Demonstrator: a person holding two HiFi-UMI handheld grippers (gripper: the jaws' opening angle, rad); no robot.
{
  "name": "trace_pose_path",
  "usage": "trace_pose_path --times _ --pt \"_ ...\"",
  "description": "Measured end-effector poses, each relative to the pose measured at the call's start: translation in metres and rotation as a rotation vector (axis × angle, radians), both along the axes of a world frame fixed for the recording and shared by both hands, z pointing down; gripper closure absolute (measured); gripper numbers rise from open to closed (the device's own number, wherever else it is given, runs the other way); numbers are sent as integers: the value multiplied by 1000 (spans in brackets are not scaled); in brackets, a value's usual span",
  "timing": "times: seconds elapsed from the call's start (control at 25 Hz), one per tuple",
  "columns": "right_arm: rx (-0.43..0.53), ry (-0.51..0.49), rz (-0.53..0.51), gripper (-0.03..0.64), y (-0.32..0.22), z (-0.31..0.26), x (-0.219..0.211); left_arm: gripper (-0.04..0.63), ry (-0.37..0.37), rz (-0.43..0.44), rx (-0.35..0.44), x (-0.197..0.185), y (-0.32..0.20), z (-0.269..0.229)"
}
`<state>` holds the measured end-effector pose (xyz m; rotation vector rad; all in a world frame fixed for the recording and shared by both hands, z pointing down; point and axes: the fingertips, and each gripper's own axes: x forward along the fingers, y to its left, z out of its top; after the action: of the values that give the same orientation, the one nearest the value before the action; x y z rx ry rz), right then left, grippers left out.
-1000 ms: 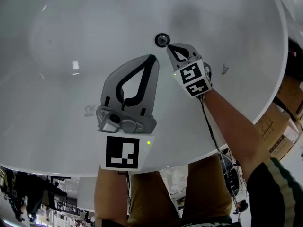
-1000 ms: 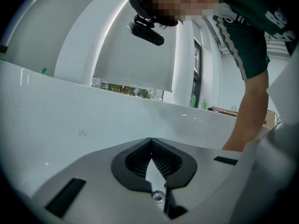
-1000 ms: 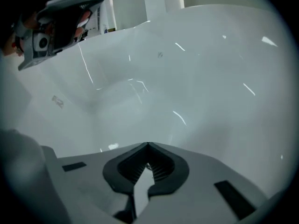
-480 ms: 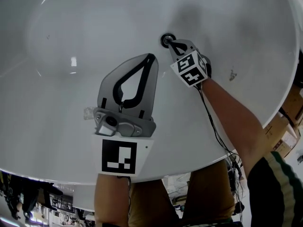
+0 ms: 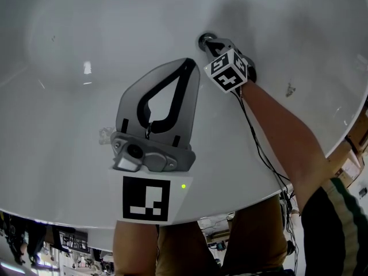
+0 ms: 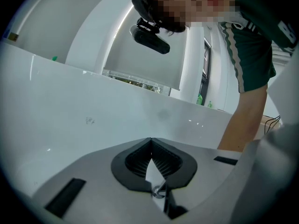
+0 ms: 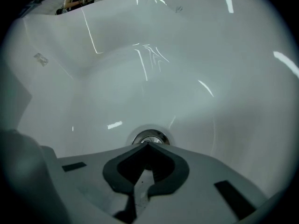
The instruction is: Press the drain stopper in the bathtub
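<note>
Since a second ago the right gripper [image 5: 212, 43] has come down the white bathtub [image 5: 86, 27] wall, and its tip now sits at the near rim of the round metal drain stopper [image 5: 203, 39], where earlier it hung just beside it. Its jaws are pressed together with nothing between them; in the right gripper view their joined tip covers the stopper's near edge, though I cannot tell whether it touches. The left gripper [image 5: 185, 68] hovers over the tub floor, apart from the drain, jaws likewise closed and empty.
</note>
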<state>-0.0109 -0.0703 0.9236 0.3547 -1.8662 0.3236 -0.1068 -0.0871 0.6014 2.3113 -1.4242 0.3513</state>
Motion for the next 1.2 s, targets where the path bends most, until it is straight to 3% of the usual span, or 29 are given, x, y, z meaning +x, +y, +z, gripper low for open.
trace_pose_path --times 0.32,0.56,0.88,1.2 --pt "-17 33 -26 603 -1 5 -3 586 43 -22 -16 -4 -6 3" --pt "-23 27 24 601 -3 6 -3 586 60 -16 -28 0 -6 6" --pt "-99 0 26 601 -3 6 -6 586 53 -7 -25 0 -7 7" --pt "-65 9 18 601 -3 4 -5 586 34 7 -20 4 -7 7"
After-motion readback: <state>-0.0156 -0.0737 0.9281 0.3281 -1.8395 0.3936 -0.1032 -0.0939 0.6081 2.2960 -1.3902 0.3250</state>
